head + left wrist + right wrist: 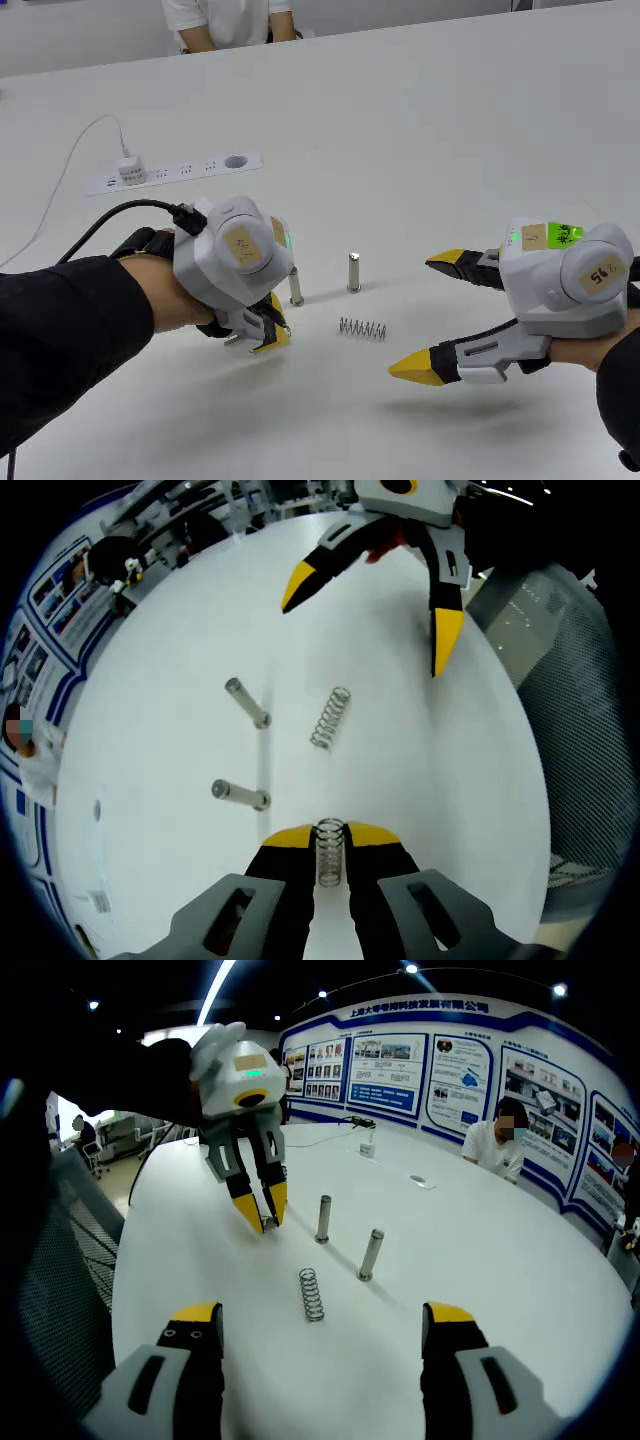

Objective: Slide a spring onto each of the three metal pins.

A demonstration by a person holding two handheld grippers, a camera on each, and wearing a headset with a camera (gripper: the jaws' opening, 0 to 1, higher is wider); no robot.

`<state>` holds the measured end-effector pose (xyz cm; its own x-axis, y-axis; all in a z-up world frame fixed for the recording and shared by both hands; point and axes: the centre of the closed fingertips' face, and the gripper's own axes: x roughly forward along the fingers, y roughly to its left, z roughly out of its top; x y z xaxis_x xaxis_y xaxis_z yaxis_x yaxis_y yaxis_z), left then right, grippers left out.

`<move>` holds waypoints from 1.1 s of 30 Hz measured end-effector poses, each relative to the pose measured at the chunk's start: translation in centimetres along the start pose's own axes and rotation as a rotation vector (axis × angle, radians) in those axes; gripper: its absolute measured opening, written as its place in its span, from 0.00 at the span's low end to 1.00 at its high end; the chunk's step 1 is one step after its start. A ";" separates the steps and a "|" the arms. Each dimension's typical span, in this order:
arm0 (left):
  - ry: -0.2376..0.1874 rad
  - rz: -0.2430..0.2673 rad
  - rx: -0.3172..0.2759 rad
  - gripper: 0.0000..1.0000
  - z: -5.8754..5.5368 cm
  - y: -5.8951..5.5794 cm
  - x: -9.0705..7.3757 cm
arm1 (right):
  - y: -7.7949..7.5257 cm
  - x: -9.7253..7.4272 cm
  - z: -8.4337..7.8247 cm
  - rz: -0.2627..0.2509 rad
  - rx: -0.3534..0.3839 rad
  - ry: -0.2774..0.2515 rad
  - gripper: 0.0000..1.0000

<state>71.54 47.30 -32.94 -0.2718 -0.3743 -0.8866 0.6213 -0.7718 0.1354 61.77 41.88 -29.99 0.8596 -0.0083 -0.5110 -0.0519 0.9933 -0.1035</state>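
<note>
Two bare metal pins (296, 287) (353, 272) stand upright on the white table (420, 120). A loose spring (362, 328) lies flat just in front of them. My left gripper (268, 335) is low over the table, left of the pins, shut on a second spring (329, 852) that points forward between its yellow tips. In the left gripper view the pins (248, 702) (240, 794) and the loose spring (330, 718) lie ahead. My right gripper (430, 315) hovers to the right, open and holding nothing. From its view, the loose spring (311, 1294) lies in front of the pins (323, 1219) (371, 1254).
A white power strip (175, 172) with a plug and cable lies at the back left. A person (228, 22) stands at the table's far edge, and another (497, 1140) sits at its side. A black cable (120, 215) trails from my left gripper.
</note>
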 end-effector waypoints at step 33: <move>-0.109 0.047 -0.145 0.11 -0.1 0.4 -2.1 | 0.5 0.2 0.0 0.009 -0.008 0.009 0.83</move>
<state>72.47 47.85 -31.06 -0.3132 -0.4681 -0.8263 0.7324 -0.6730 0.1037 61.91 42.36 -30.14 0.8546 -0.0004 -0.5192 -0.0638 0.9923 -0.1058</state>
